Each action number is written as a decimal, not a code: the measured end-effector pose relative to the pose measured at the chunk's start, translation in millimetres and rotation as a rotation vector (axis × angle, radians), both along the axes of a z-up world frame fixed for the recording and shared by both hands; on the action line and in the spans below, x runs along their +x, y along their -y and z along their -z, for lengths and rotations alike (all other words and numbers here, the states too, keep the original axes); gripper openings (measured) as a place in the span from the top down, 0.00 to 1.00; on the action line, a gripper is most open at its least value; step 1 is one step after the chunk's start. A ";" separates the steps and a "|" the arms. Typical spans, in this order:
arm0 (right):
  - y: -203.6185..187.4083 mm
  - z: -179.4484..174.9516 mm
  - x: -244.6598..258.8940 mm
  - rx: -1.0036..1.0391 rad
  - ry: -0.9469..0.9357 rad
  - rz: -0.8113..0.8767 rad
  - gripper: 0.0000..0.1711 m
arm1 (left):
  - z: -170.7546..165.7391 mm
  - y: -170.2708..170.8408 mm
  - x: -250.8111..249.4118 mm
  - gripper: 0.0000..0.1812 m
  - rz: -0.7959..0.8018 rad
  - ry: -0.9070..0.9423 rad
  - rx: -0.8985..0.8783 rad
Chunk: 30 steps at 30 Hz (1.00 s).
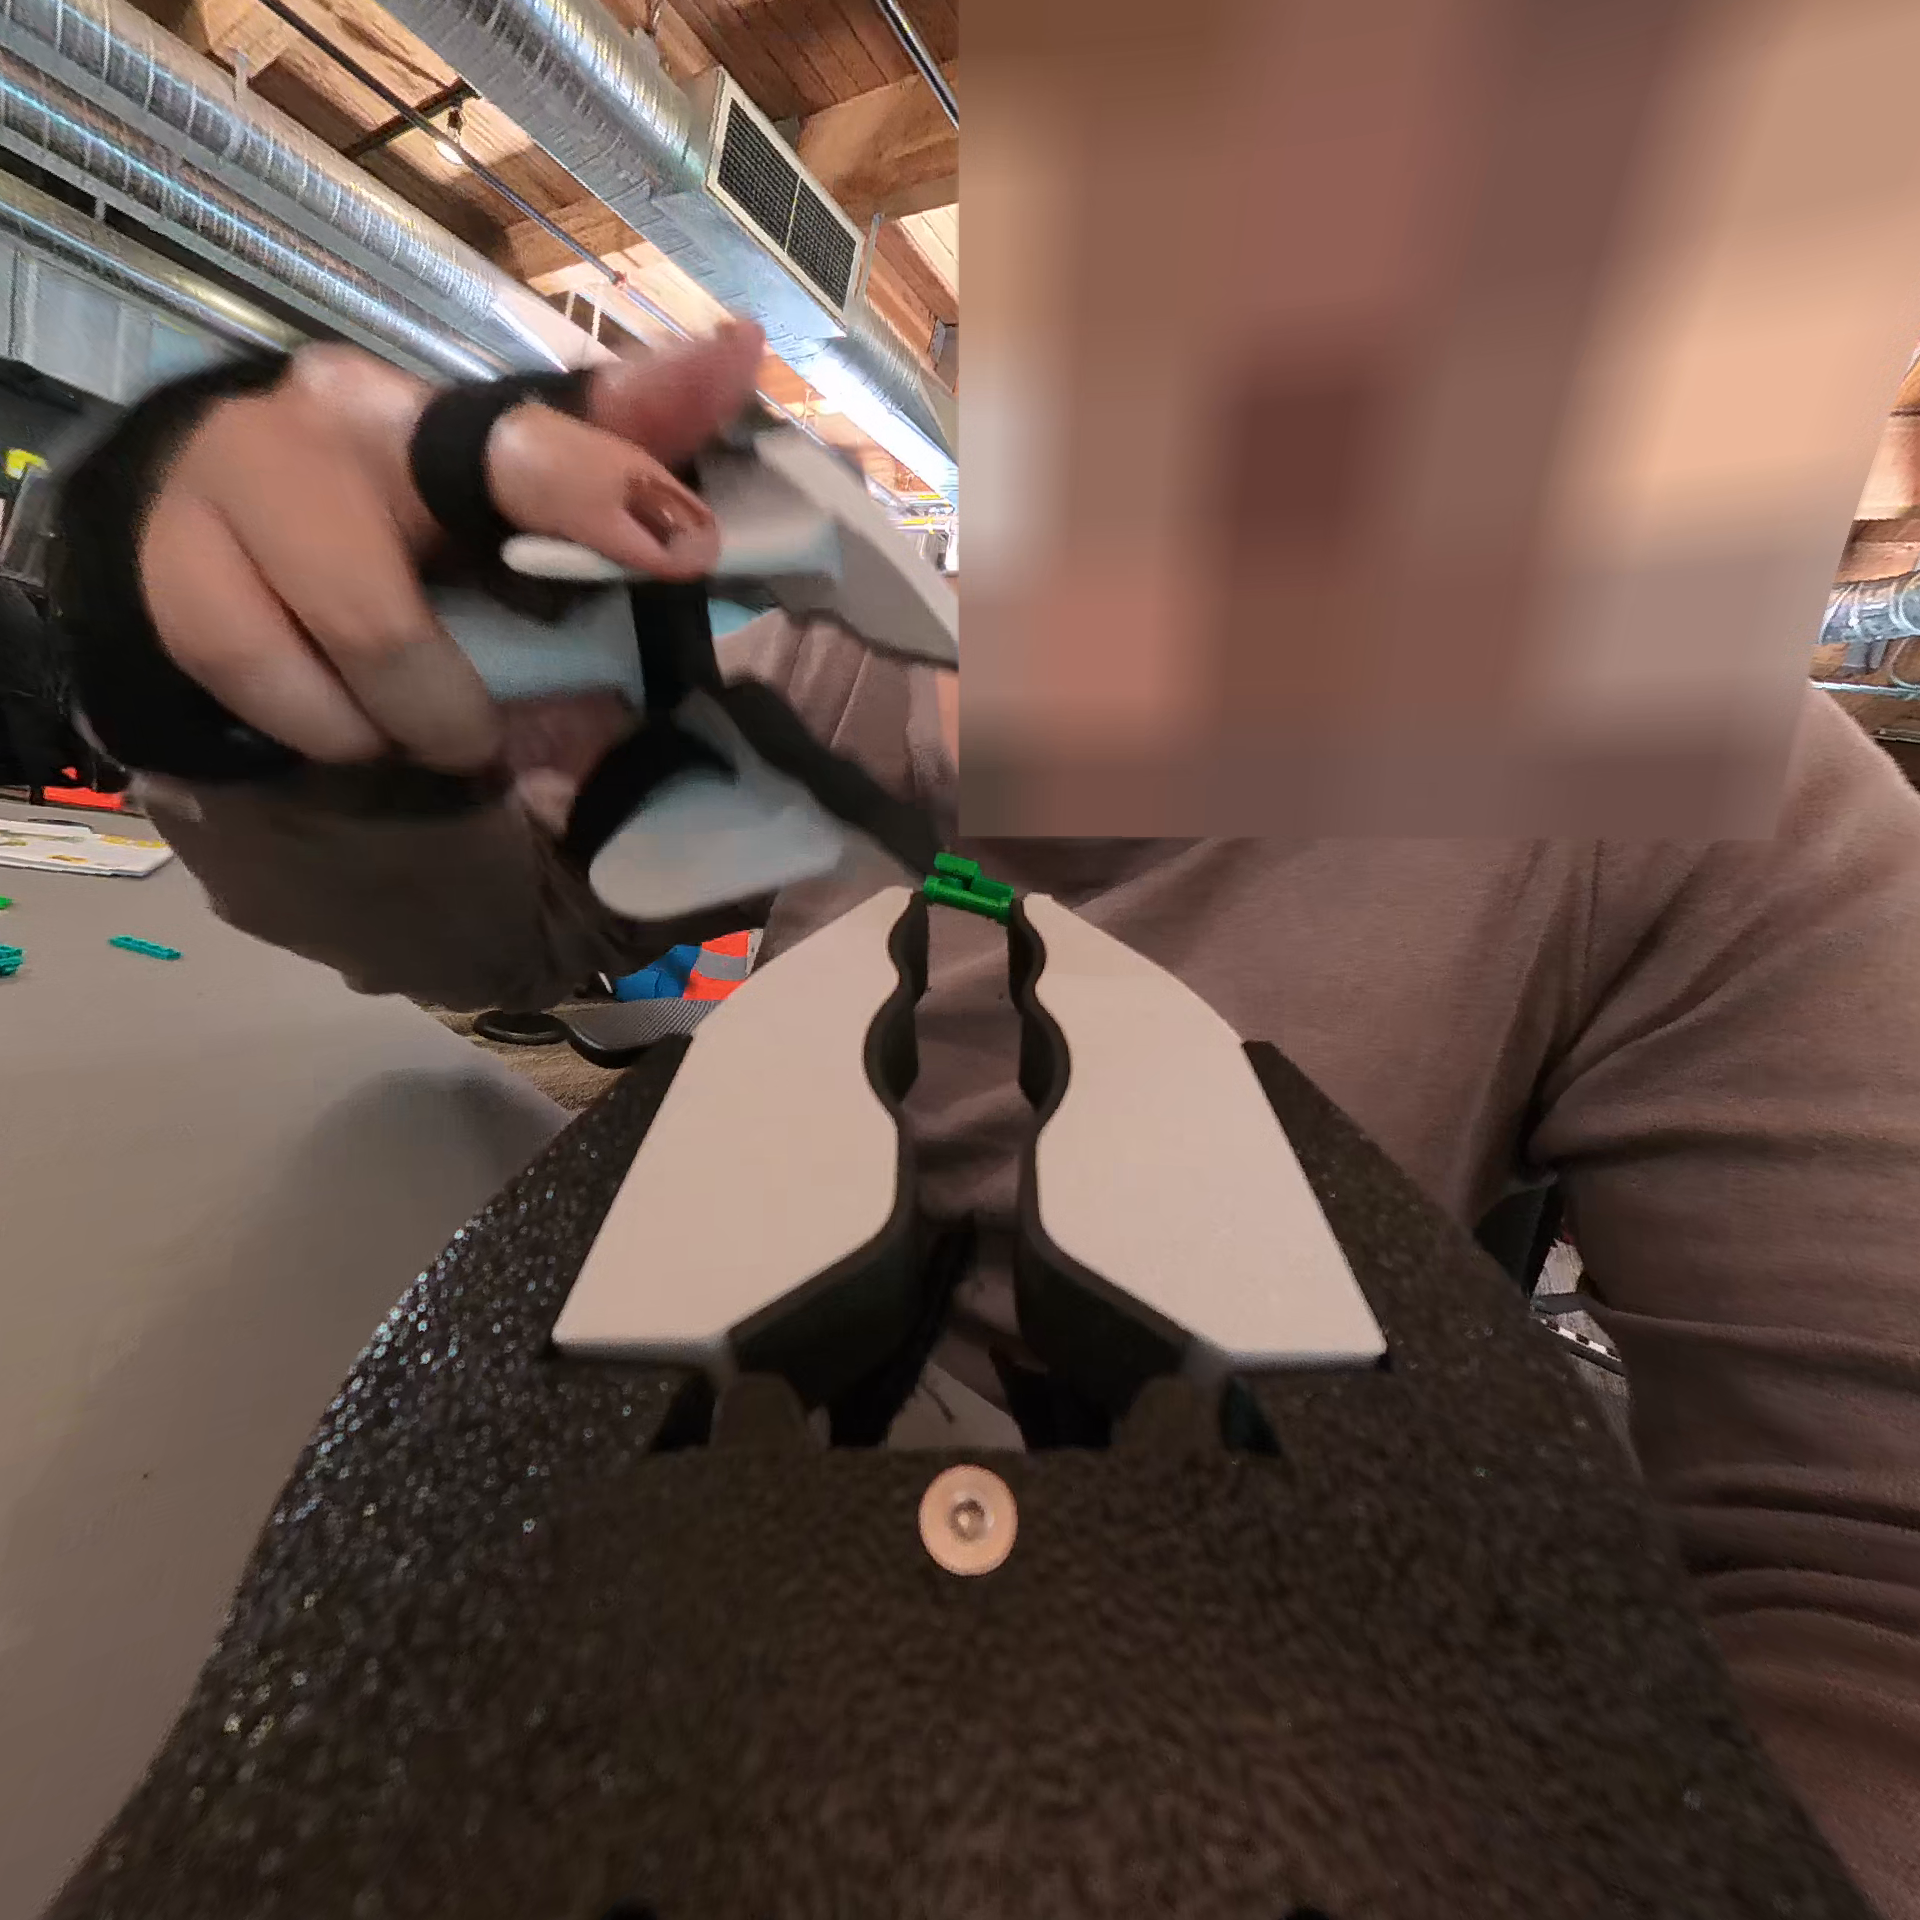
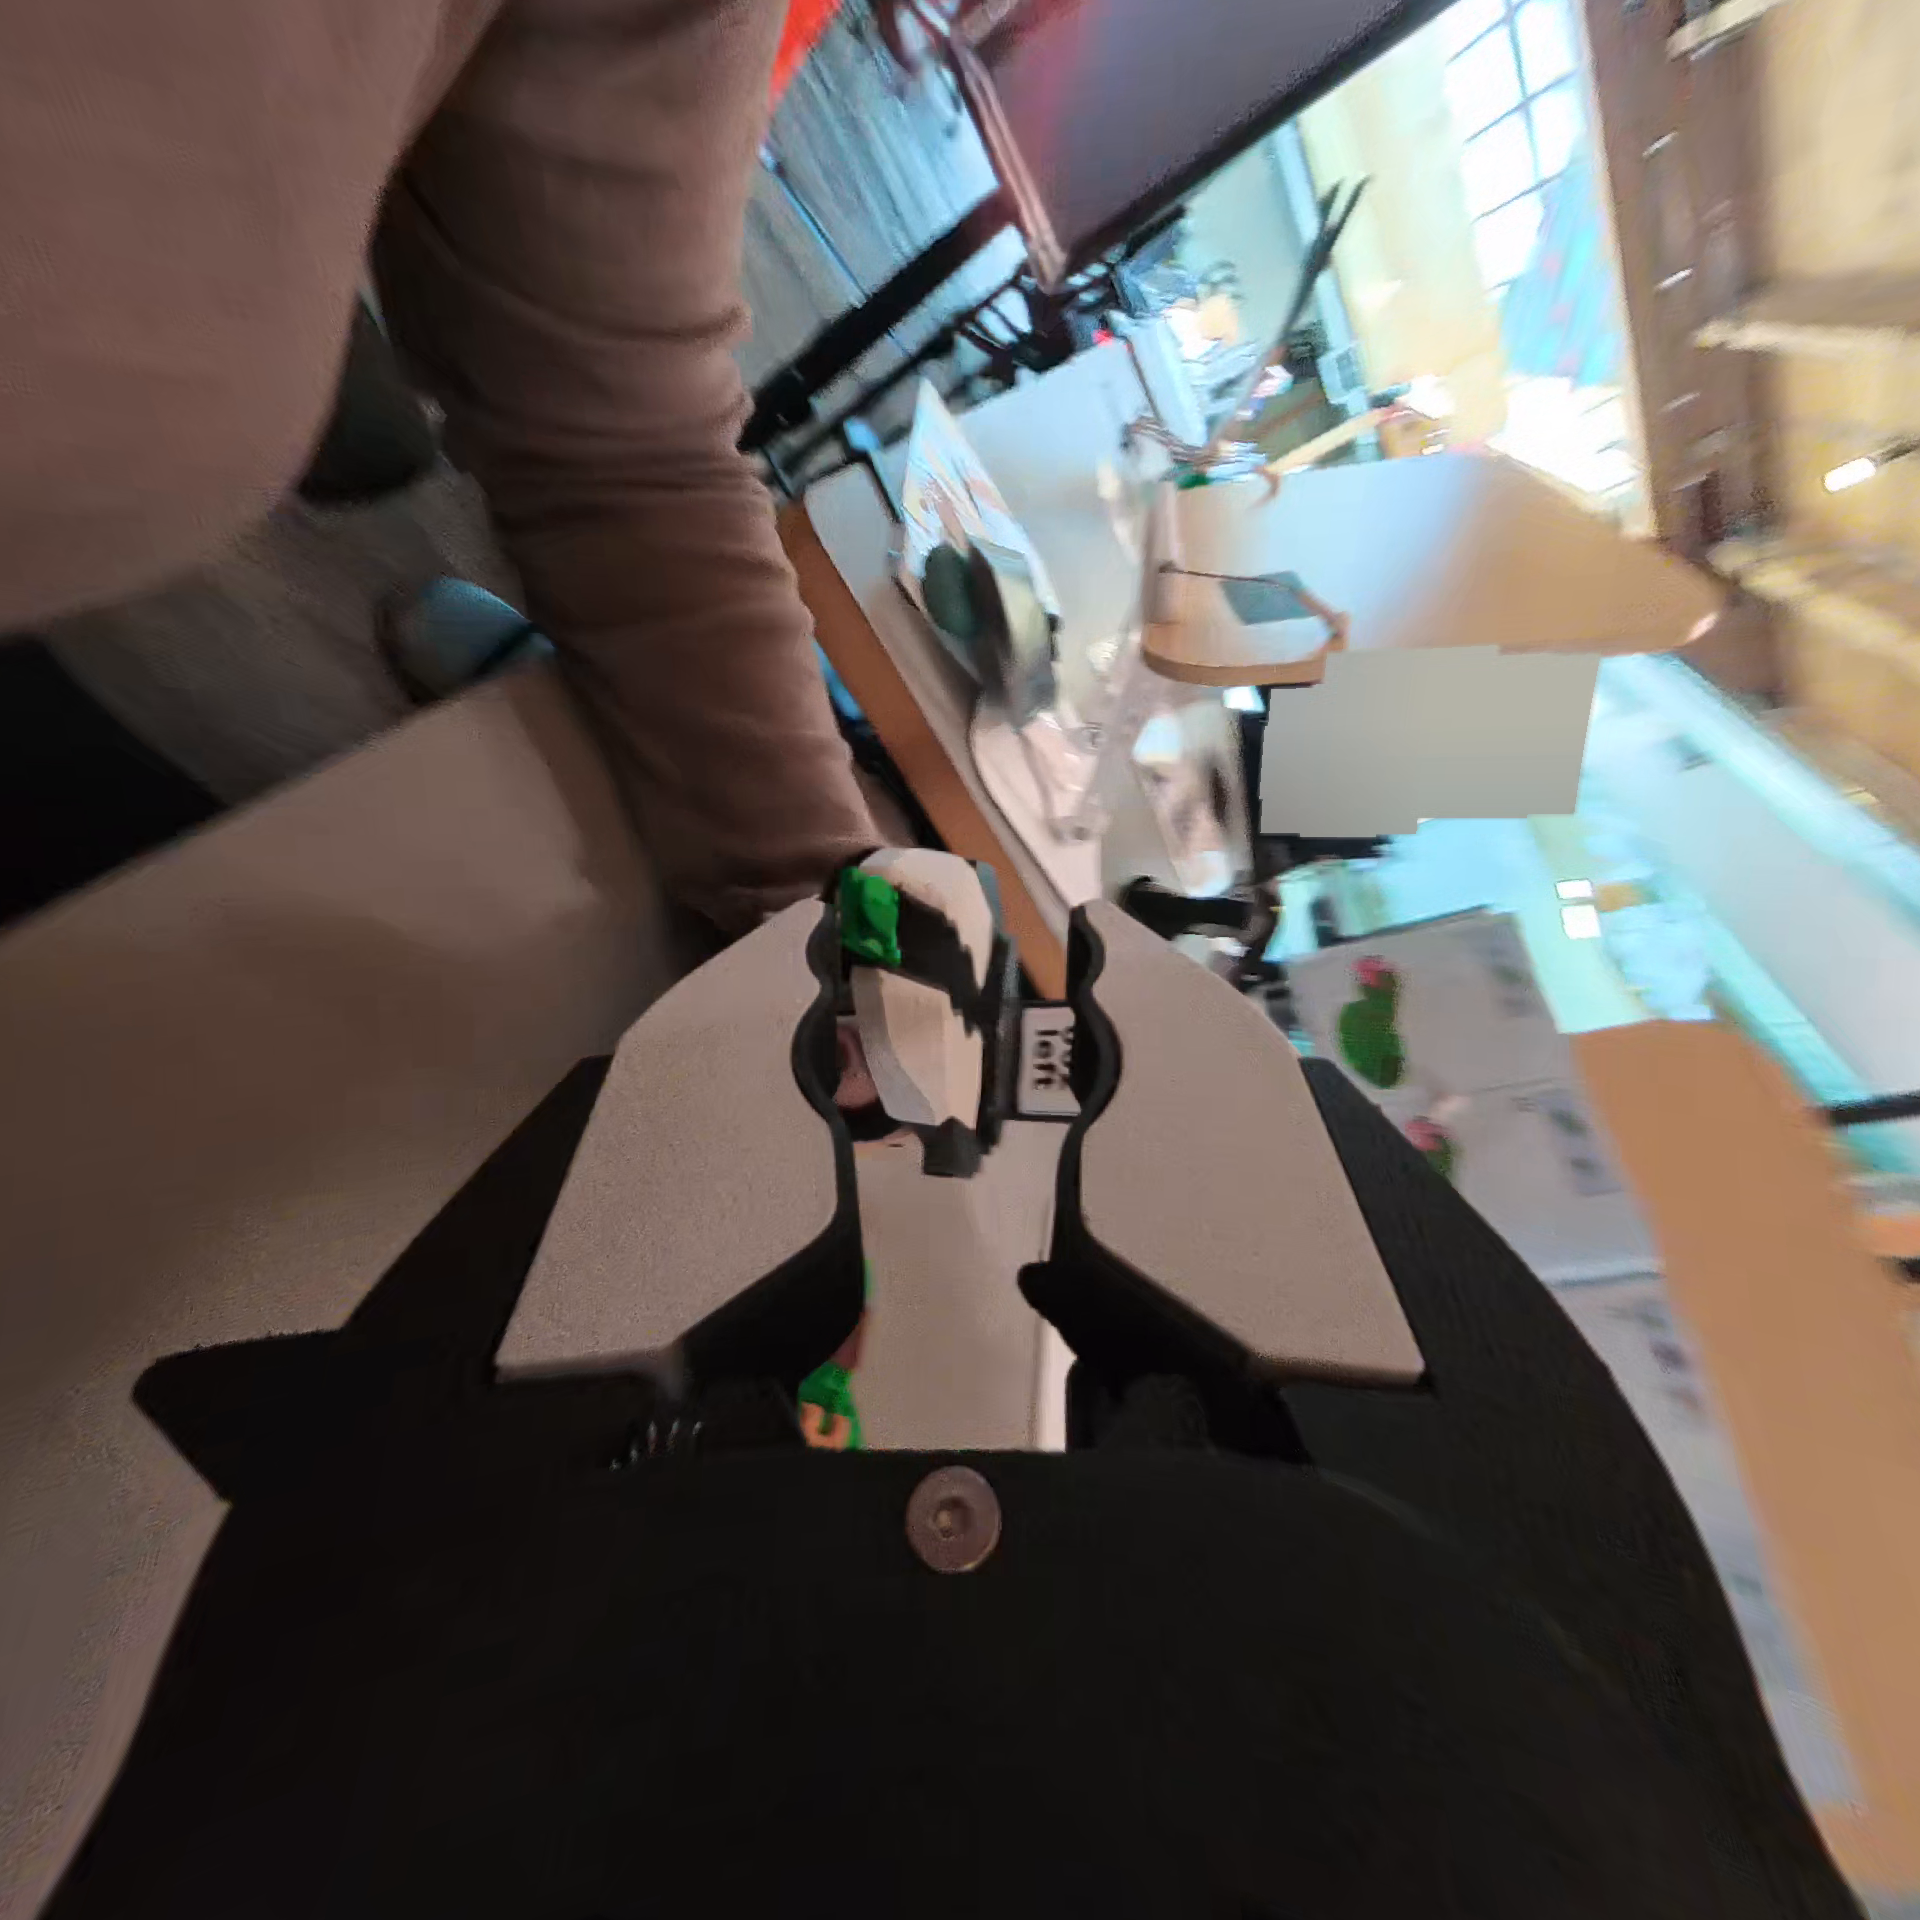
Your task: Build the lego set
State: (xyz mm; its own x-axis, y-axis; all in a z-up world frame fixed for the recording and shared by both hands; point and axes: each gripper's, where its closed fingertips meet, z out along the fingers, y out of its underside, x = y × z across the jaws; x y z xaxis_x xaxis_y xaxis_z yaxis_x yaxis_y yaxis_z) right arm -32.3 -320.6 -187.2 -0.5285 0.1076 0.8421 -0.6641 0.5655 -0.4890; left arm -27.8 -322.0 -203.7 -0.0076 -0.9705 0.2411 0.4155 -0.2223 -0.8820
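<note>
Glossy green plastic on the lego piece (image 1: 966,886) pinched at the left gripper (image 1: 966,914) tips; matt pale-grey finger plates on a rough, speckled black body; smooth bare-metal screw (image 1: 966,1519) in the middle; soft brown knit sleeve (image 1: 1714,1195); matt grey table (image 1: 187,1195); ribbed shiny metal duct (image 1: 343,208) under bare wood planks (image 1: 821,62).

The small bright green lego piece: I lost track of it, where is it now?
The small bright green lego piece is pinched at the fingertips of the left gripper, raised before the person's torso; the right gripper is close beside it.
</note>
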 end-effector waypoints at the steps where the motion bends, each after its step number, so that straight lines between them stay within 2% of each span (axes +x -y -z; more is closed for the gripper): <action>1: 1.8 4.3 0.5 0.019 -0.079 0.018 0.77 | -0.3 0.0 -0.2 0.92 0.001 0.004 0.000; 6: 4.9 12.7 -2.1 0.116 -0.362 0.105 0.81 | -0.5 -1.1 -1.6 0.92 -0.005 0.014 -0.002; 11: 3.4 14.9 -7.8 0.178 -0.488 0.161 0.89 | -0.5 -1.7 -1.7 0.92 -0.007 0.019 -0.004; 14: 3.1 16.5 -9.2 0.176 -0.483 0.155 0.96 | -0.2 -3.9 -2.1 0.92 -0.027 0.014 -0.001; 24: 1.3 15.2 -8.6 0.177 -0.477 0.159 0.97 | -1.1 -4.5 -1.0 0.92 -0.035 0.013 0.001; 30: 1.1 16.4 -6.3 0.088 -0.296 0.093 0.97 | -0.3 -4.4 1.4 0.92 -0.015 0.021 -0.012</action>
